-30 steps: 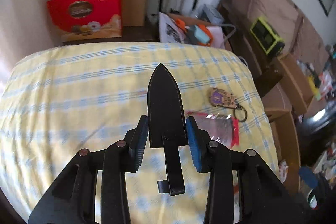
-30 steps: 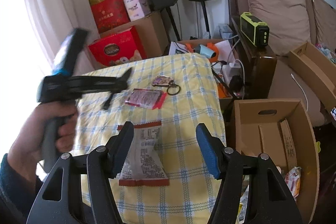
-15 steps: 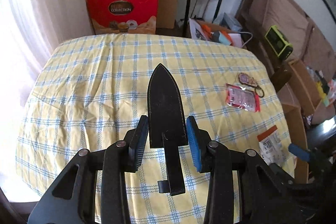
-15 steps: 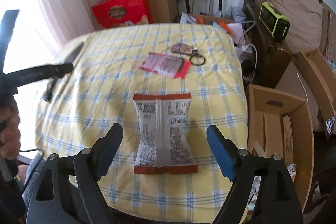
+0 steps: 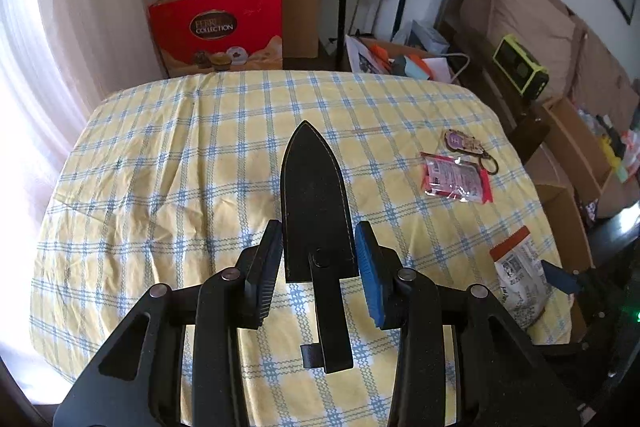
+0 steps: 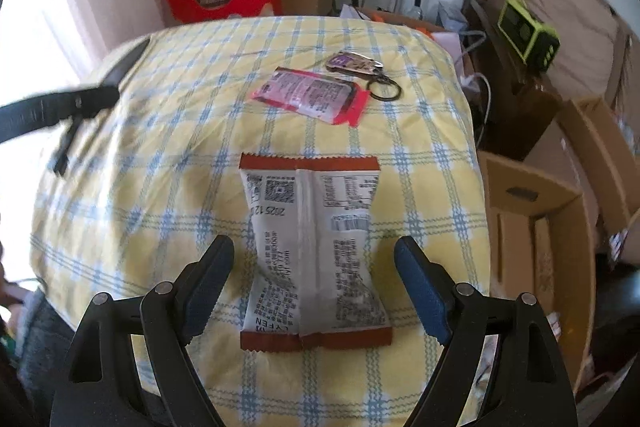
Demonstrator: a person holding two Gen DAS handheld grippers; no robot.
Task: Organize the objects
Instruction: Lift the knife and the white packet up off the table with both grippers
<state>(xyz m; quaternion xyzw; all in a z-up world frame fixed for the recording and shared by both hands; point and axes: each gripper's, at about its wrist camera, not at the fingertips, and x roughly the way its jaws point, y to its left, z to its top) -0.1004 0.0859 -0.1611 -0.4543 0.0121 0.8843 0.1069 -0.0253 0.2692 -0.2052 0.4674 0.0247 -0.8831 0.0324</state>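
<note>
Above the yellow checked tablecloth [image 5: 168, 187], the left gripper [image 5: 318, 255] pinches a black pointed sheath [image 5: 312, 195] by its wide end, tip pointing away. Nearer the cloth's right edge, the right gripper [image 6: 314, 287] has its fingers spread wide on either side of a white snack packet [image 6: 316, 247] without touching it. Beyond that packet lie a pink sachet [image 6: 312, 95] and a keyring [image 6: 360, 65].

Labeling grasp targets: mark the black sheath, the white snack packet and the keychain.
black sheath [image 5: 314, 187], left wrist view, middle of its pointed body.
white snack packet [image 6: 316, 247], right wrist view, centre seam on its back.
keychain [image 6: 352, 62], right wrist view, the printed tag, not the ring.
</note>
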